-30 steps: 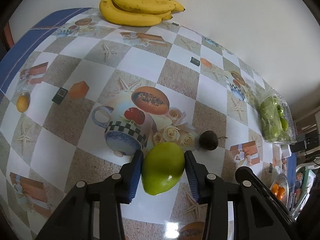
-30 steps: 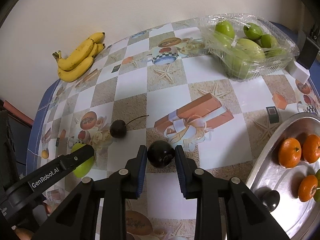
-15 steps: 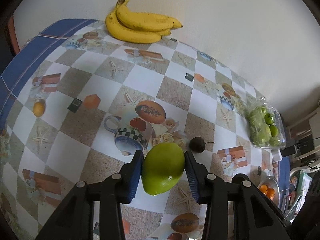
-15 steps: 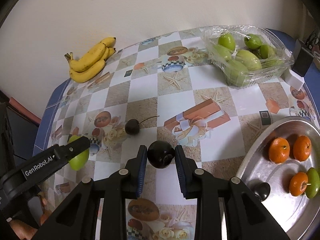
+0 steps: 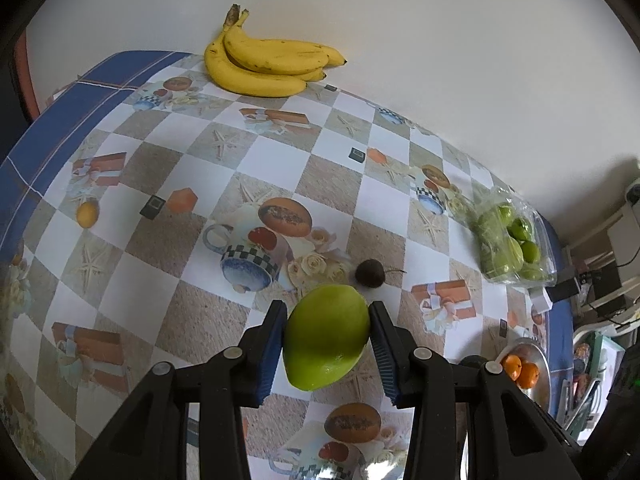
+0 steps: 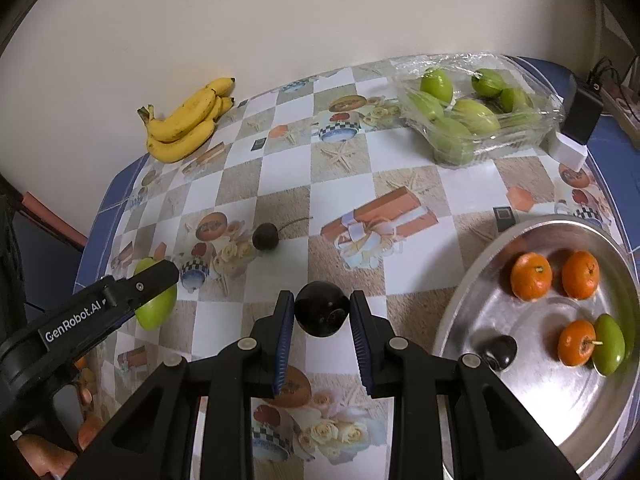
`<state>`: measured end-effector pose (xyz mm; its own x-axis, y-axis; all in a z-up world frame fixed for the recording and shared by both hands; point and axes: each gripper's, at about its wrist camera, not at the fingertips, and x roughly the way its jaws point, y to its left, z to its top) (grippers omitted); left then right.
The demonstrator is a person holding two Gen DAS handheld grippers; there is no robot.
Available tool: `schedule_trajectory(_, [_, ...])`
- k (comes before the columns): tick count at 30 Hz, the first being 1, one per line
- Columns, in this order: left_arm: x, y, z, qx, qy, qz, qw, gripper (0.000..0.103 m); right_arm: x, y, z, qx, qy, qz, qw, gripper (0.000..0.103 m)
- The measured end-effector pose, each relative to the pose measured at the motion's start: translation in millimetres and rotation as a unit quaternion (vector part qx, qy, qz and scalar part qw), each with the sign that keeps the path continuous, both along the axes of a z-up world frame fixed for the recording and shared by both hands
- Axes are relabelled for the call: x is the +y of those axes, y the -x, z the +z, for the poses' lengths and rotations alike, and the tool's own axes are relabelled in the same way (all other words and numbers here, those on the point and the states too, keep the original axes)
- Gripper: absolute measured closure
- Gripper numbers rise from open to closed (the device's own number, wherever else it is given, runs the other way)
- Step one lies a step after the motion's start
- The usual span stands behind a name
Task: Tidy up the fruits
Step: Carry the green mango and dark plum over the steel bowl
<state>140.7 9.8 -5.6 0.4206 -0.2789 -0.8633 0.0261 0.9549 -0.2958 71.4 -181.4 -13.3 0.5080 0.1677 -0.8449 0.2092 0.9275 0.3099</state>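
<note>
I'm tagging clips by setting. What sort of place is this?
Probably a home kitchen or dining table: a printed checkered tablecloth, a bunch of bananas, and a metal tray holding oranges.

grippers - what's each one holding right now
left gripper: closed on the green fruit.
right gripper: closed on the dark round fruit.
</note>
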Motion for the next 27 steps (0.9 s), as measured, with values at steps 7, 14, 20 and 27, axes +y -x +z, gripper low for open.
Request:
schedule_trajectory(7, [-6,16,-1,0.007,-0.005,-0.006,0.9999,0.058,3,19,-1,0.011,0.006,0.008,1.000,0.073])
schedule_trajectory(14, [-15,31,-4,0.016,-0.010,-0.019,0.9996,0.058,4,38,-5,0.026,0.014,0.018,0.999,0.073])
schedule_trajectory(20, [-18,42,-4,0.024,-0.007,-0.020,0.9995,0.058,-6,52,-4,0.031,0.009,0.013,0.999,0.073])
schedule_trajectory(27, [-32,51,1,0.025,-0.008,-0.033,0.9991,0.058,-27,62,1,0.039,0.011,-0.006,0.999,0.073])
